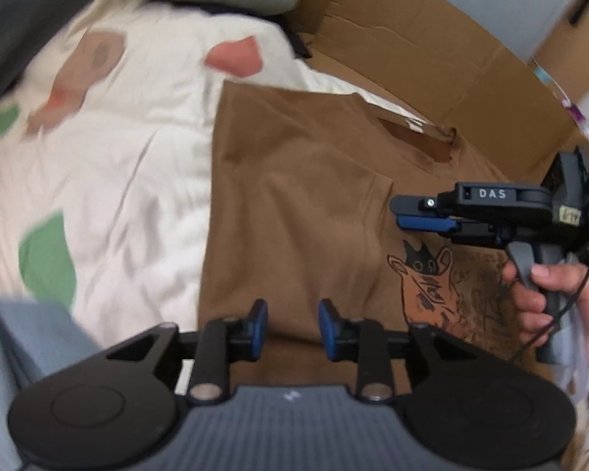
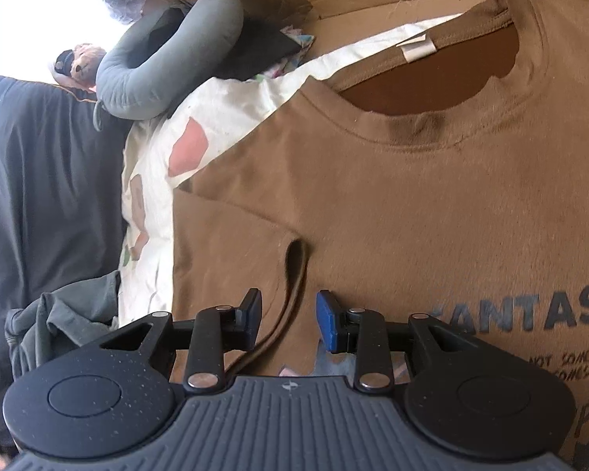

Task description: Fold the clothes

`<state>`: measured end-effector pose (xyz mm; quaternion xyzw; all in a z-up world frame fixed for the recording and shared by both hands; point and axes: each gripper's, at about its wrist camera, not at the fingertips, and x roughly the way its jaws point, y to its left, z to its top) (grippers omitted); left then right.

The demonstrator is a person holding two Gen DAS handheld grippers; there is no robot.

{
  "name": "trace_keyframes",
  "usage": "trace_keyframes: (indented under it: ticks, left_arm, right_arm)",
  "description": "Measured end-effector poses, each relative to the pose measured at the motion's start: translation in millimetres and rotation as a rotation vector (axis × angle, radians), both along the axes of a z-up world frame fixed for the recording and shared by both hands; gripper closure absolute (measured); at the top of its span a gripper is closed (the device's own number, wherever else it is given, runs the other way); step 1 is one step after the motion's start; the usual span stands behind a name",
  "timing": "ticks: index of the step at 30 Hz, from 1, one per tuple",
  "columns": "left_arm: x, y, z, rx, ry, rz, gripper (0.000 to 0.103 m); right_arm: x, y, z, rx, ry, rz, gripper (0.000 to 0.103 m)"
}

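Observation:
A brown T-shirt (image 1: 294,196) (image 2: 412,216) with a dark print lies flat, its left sleeve folded in over the body. My left gripper (image 1: 293,314) hovers open above the shirt's lower body, with nothing between its blue pads. In the right wrist view, my right gripper (image 2: 289,306) is open just over the folded sleeve; the sleeve hem (image 2: 294,267) runs under the gap and the pads do not press on it. The left wrist view shows the right gripper (image 1: 398,212) from the side near the sleeve edge, held by a hand (image 1: 542,298). The neckline (image 2: 432,90) and white label (image 2: 418,49) face up.
The shirt rests on a cream duvet (image 1: 117,176) (image 2: 169,204) with coloured patches, beside flattened cardboard (image 1: 432,59). A grey neck pillow (image 2: 169,66), a dark cushion (image 2: 39,176) and a grey-green garment (image 2: 59,322) lie to the left. Blue cloth (image 1: 11,353) sits at the near left.

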<state>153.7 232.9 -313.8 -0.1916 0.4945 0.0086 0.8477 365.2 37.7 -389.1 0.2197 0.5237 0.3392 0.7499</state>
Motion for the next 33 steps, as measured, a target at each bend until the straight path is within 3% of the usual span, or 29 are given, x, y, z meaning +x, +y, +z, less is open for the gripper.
trace_keyframes:
  ticks: [4,11,14,15,16,18,19,26,30,33]
  left_arm:
    - [-9.4,0.5,-16.3,-0.084,0.009,0.096,0.063]
    - [-9.6,-12.3,-33.2,-0.116,-0.06,0.187,0.062]
    - [-11.7,-12.5,-40.1,-0.177,-0.078,0.223,0.063]
    - [-12.6,-12.4,-41.7,-0.195,-0.083,0.231,0.066]
    - [-13.5,-12.2,-42.8,-0.21,-0.088,0.236,0.079]
    - [-15.1,-10.1,-43.7,-0.23,-0.085,0.239,0.097]
    - [-16.0,-8.3,-43.2,-0.236,-0.081,0.241,0.097]
    - [-22.2,5.3,-36.3,-0.294,-0.056,0.232,0.098]
    - [-17.2,6.7,-53.0,-0.362,0.05,0.191,0.091]
    - [-26.4,4.8,-43.8,-0.321,0.031,0.137,0.086]
  right_arm:
    - [3.1,3.9,-2.4,-0.01,-0.021,-0.014,0.069]
    - [7.6,11.7,-4.0,-0.022,-0.074,-0.015,0.068]
    - [9.2,14.0,-3.4,-0.022,-0.089,-0.02,0.069]
    - [9.9,15.4,-2.6,-0.024,-0.099,-0.018,0.069]
    - [10.7,17.0,-1.6,-0.026,-0.11,-0.015,0.07]
    - [12.5,20.7,-0.3,-0.042,-0.126,-0.005,0.089]
    - [13.6,22.9,0.2,-0.055,-0.132,0.005,0.102]
    - [14.5,28.1,16.8,-0.096,-0.22,0.043,0.102]
    - [15.1,31.2,12.0,-0.173,-0.209,0.033,0.1]
    - [12.3,26.6,16.8,-0.186,-0.224,0.024,0.098]
